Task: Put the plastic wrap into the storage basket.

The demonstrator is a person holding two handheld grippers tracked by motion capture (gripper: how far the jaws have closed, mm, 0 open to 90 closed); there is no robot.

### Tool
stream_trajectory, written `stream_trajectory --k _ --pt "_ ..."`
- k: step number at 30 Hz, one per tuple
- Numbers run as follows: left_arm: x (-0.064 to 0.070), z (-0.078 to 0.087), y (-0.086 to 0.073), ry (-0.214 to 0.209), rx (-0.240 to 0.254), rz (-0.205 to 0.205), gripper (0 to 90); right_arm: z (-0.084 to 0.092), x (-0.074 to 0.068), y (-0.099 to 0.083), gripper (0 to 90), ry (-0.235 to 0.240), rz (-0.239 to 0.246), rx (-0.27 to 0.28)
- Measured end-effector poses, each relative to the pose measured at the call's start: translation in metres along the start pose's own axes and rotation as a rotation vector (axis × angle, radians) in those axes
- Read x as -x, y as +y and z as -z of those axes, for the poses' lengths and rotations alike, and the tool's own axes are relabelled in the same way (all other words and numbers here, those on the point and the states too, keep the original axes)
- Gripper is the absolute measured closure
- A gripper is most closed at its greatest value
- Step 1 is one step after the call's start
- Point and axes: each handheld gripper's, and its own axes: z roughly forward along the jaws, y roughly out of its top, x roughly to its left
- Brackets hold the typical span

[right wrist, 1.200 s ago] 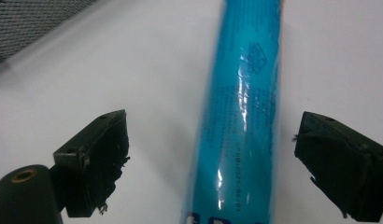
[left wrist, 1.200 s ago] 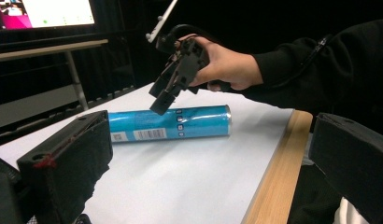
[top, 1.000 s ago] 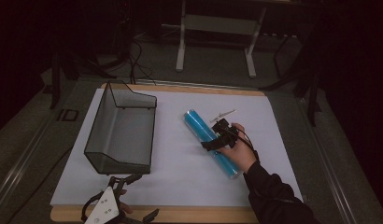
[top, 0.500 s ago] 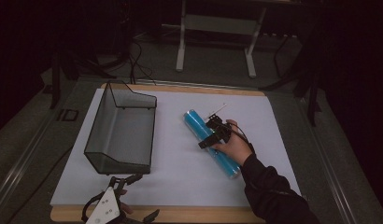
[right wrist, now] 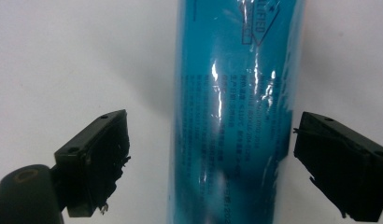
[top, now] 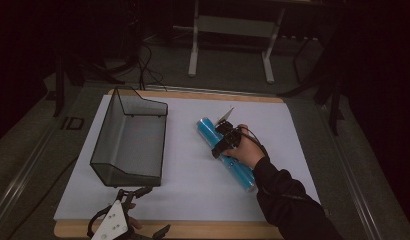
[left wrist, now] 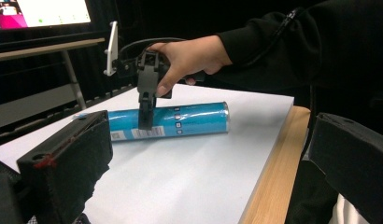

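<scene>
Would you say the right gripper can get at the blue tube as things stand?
Probably yes: the right gripper is open right over the blue tube, one jaw on either side, with nothing between them on the white sheet.

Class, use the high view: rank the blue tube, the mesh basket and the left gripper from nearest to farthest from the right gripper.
1. Blue tube, lying right under the right gripper.
2. Mesh basket, off to the left on the white sheet.
3. Left gripper, at the table's near left edge.
</scene>
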Motion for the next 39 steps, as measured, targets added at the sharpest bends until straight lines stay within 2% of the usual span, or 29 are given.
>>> stream_trajectory --k 6,7,12,17,22,24,28,32,34,37,39 --pt "0.0 0.001 0.0 -0.001 0.002 0.0 0.5 -0.007 0.003 0.007 12.8 -0.016 -0.038 -0.056" --pt "0.0 0.001 0.0 -0.002 0.002 0.0 0.5 -0.011 0.004 0.01 12.8 -0.022 -0.043 -0.083" --pt "0.0 0.001 0.0 -0.003 0.002 0.0 0.5 -0.019 0.003 0.014 17.3 -0.08 -0.02 -0.123" --pt "0.0 0.0 0.0 -0.004 -0.001 0.001 0.5 -0.021 0.005 0.017 21.6 -0.082 -0.032 -0.135" --pt "0.0 0.0 0.0 -0.005 -0.002 0.0 0.5 -0.024 0.004 0.019 25.0 -0.065 -0.035 -0.158" --pt "0.0 0.0 -0.001 -0.006 -0.003 0.0 0.5 -0.03 0.003 0.02 28.0 -0.054 -0.036 -0.185" --pt "0.0 0.0 -0.001 -0.005 -0.012 -0.007 0.5 -0.033 0.0 0.02 30.3 -0.047 -0.019 -0.19" --pt "0.0 0.0 -0.001 -0.004 -0.01 -0.005 0.5 -0.032 0.0 0.021 31.3 -0.052 -0.044 -0.202" --pt "0.0 0.0 -0.001 -0.004 -0.01 -0.004 0.5 -0.031 0.001 0.02 31.4 -0.035 -0.06 -0.187" --pt "0.0 0.0 -0.001 -0.004 -0.01 -0.006 0.5 -0.028 0.007 0.02 31.4 0.008 -0.109 -0.15" --pt "0.0 0.0 -0.001 -0.003 -0.013 -0.007 0.5 -0.024 0.009 0.02 31.4 0.01 -0.117 -0.124"
